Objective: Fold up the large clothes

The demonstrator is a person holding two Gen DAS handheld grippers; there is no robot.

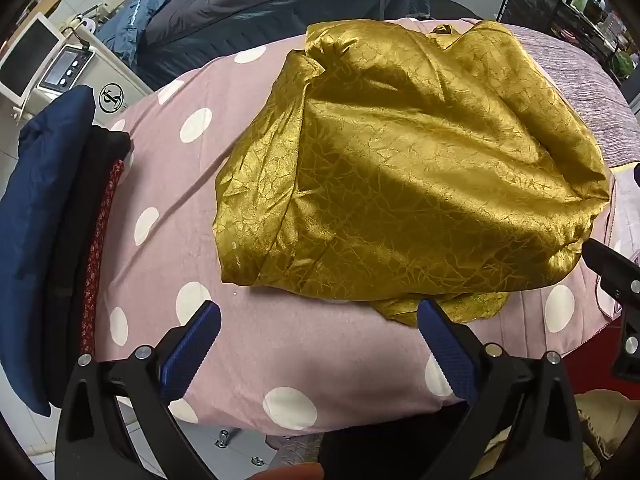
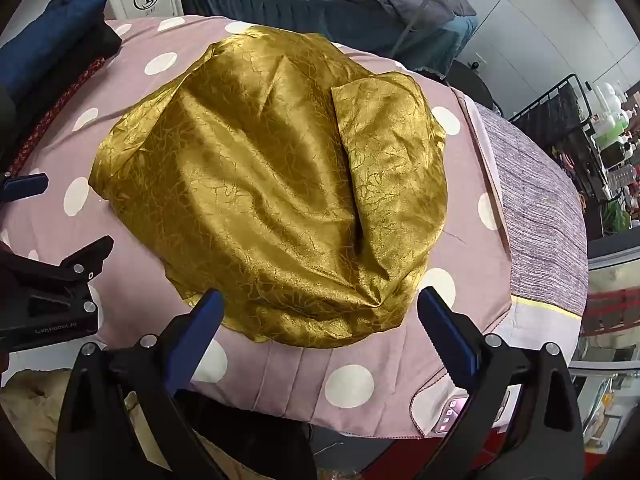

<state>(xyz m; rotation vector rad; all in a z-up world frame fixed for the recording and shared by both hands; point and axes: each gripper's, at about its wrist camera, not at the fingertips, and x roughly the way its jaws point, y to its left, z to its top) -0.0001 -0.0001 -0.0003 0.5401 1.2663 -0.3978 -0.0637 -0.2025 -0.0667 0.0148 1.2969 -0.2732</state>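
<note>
Here a pink polka-dot cover (image 1: 248,208) bears the gold garment (image 2: 272,184); both grippers' jaws spread wide, pinching nothing.

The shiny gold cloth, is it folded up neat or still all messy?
Messy. The gold cloth lies in a rumpled heap with loose flaps and uneven edges.

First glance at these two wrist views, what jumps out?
A shiny gold garment lies crumpled in the middle of a pink cover with white polka dots. Both the left gripper and the right gripper hover open at its near edge, blue pads apart, touching nothing. A stack of folded dark clothes, navy on top, sits at the cover's left edge.
</note>
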